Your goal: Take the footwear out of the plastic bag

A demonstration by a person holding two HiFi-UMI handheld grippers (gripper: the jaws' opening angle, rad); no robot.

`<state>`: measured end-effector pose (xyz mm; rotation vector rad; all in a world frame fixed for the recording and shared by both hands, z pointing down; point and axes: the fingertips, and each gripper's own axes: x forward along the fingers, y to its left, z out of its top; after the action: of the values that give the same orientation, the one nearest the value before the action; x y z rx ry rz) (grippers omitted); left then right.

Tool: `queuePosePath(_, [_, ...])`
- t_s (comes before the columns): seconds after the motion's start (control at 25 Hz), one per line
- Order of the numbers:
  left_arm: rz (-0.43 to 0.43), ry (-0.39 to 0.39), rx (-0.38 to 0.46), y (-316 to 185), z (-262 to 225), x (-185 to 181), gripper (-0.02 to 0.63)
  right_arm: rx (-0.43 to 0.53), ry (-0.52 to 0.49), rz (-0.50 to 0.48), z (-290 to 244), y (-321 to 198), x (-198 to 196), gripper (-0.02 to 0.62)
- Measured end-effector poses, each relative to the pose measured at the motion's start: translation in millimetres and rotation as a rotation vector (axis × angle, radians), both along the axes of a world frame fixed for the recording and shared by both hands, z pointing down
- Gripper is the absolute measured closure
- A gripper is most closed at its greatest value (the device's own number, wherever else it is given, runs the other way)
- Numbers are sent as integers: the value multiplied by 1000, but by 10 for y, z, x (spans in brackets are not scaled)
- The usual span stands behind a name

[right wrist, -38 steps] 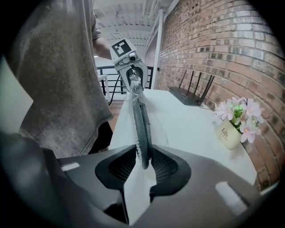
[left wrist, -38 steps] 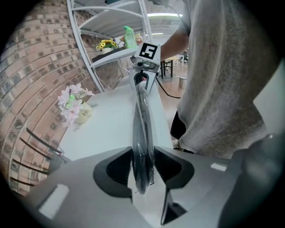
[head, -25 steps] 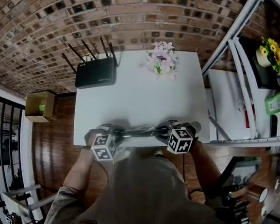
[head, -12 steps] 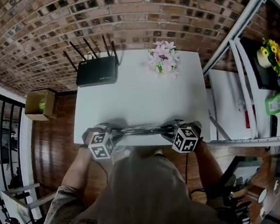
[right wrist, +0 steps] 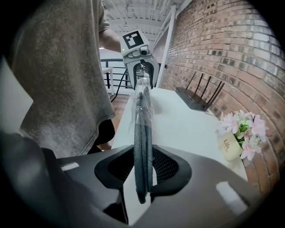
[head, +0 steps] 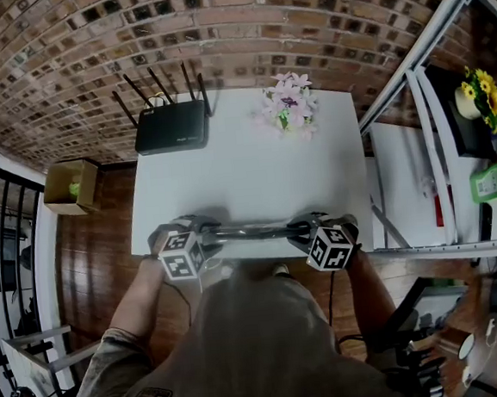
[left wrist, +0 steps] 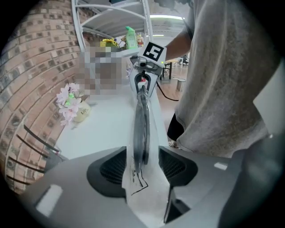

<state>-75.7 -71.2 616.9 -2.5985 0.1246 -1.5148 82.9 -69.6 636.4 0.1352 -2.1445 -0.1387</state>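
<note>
Right tongs (right wrist: 143, 171) clamp bagged footwear (right wrist: 141, 129) — left tongs (left wrist: 141, 165) just opened round it.

One legible word: "Life", in dark script on the cream flower vase (right wrist: 229, 147) on the white table (right wrist: 178, 124). Smaller print beneath it cannot be read. The left cube (head: 183, 256) and right cube (head: 332, 246) bear black-and-white square code patterns.
</note>
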Motion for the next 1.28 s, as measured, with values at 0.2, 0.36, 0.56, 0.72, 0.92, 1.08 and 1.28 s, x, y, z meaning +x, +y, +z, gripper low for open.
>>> queuePosePath(0.2, [47,16,-11,36,-68,228,378,-4,4,-7,-12,2,-21,466])
queuePosePath(0.36, [67,0,-3,23,-17,314,377,-5,-1,-8,-29,9,-46,468])
queuePosePath(0.56, [58,-48,19,-29,69,239,449,2,-8,-13,-45,-9,-70,469])
queuePosePath(0.72, [25,-40,42,-98,55,124,500,6,-9,1,-53,-45,-3,468])
queuePosePath(0.92, [-7,-32,40,-107,38,32,545,-15,3,13,-32,-17,74,461])
queuePosePath(1.08, [-6,-42,47,-106,54,27,548,-29,7,0,-35,-6,-7,422])
queuePosePath(1.28, [-2,-47,44,-93,52,18,548,-7,32,-70,-28,20,-271,411])
